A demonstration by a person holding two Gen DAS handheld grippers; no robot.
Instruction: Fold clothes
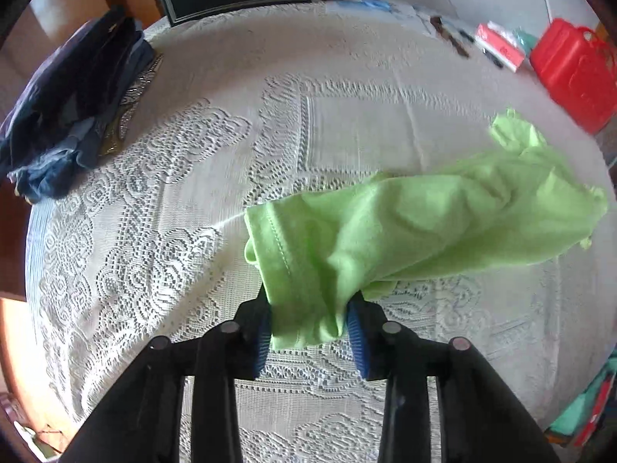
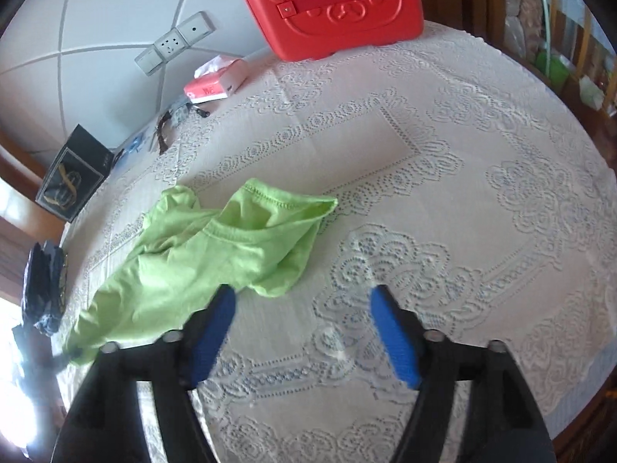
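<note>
A light green garment [image 1: 424,220] hangs bunched from my left gripper [image 1: 310,318], which is shut on its hemmed end and holds it above the white lace tablecloth [image 1: 270,115]. In the right wrist view the same garment [image 2: 216,254] trails from lower left toward the middle of the cloth, with its hemmed opening at the far end. My right gripper [image 2: 302,308] is open and empty, its blue pads [image 2: 393,335] spread wide just right of the garment, above the cloth.
A dark blue pile of clothes [image 1: 73,108] lies at the table's left edge. A red plastic case [image 2: 331,7], a tissue pack [image 2: 216,81], a black box [image 2: 73,173] and glasses [image 2: 166,131] line the wall side.
</note>
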